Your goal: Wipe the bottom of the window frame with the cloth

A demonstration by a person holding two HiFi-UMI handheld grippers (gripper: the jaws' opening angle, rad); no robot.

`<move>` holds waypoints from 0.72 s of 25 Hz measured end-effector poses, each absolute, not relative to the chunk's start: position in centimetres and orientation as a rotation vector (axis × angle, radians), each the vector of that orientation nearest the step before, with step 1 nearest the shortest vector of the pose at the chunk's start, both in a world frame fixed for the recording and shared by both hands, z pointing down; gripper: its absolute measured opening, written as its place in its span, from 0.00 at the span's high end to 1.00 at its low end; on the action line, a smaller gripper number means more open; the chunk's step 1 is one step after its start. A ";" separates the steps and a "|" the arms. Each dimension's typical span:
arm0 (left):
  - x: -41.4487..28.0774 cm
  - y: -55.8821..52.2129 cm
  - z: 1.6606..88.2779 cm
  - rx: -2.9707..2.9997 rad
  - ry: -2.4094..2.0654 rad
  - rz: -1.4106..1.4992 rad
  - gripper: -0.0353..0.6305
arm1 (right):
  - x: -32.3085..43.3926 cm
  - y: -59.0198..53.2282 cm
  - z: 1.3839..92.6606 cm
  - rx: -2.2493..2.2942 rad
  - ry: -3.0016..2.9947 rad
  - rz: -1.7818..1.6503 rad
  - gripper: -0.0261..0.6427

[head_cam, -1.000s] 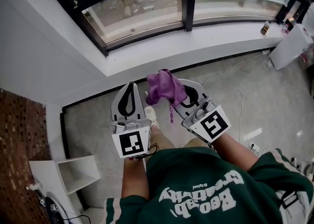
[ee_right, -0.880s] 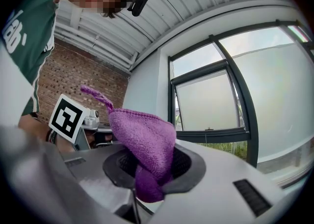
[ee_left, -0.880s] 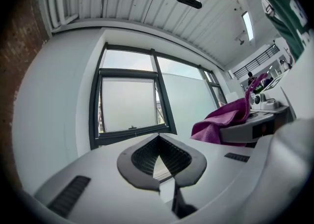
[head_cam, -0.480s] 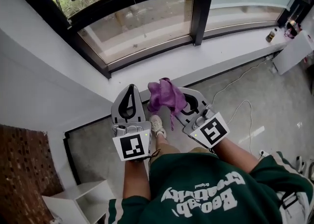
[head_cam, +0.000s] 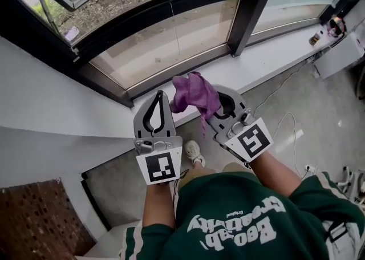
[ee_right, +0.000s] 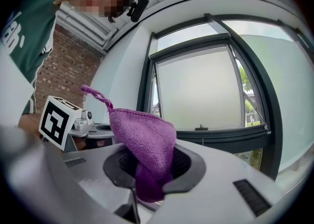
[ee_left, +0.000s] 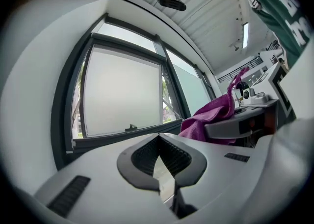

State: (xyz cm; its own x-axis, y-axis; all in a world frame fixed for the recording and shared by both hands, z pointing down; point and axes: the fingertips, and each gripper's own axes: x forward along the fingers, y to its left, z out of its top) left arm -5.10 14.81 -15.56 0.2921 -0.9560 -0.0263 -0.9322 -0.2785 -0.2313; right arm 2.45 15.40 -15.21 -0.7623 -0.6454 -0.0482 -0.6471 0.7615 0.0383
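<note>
A purple knitted cloth (head_cam: 195, 94) is bunched in my right gripper (head_cam: 212, 100), which is shut on it; in the right gripper view the cloth (ee_right: 145, 142) stands up between the jaws. My left gripper (head_cam: 158, 109) is beside it on the left, shut and holding nothing, with its tips meeting in the left gripper view (ee_left: 158, 145). Both hover above the white sill (head_cam: 251, 68), just short of the dark bottom rail of the window frame (head_cam: 165, 69). The cloth (ee_left: 211, 117) also shows at the right of the left gripper view.
A dark upright mullion (head_cam: 255, 8) splits the window into panes. White cables (head_cam: 285, 122) lie on the grey floor at the right, near a white unit (head_cam: 342, 53). A brick patch (head_cam: 40, 219) is at the lower left. A shoe (head_cam: 194, 151) shows below the grippers.
The window and sill have come nearer and lower in the head view. Both grippers have moved up toward the sill, the cloth still held in the right one.
</note>
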 end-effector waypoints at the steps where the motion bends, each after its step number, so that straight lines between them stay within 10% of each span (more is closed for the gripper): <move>1: -5.6 14.0 -15.3 -2.357 1.746 -0.180 0.94 | 1.9 14.6 -15.1 -1.079 2.921 0.089 0.82; 18: -9.0 7.0 -14.7 -2.420 1.793 -0.134 0.94 | -1.7 8.0 -15.0 -1.111 2.951 0.073 0.82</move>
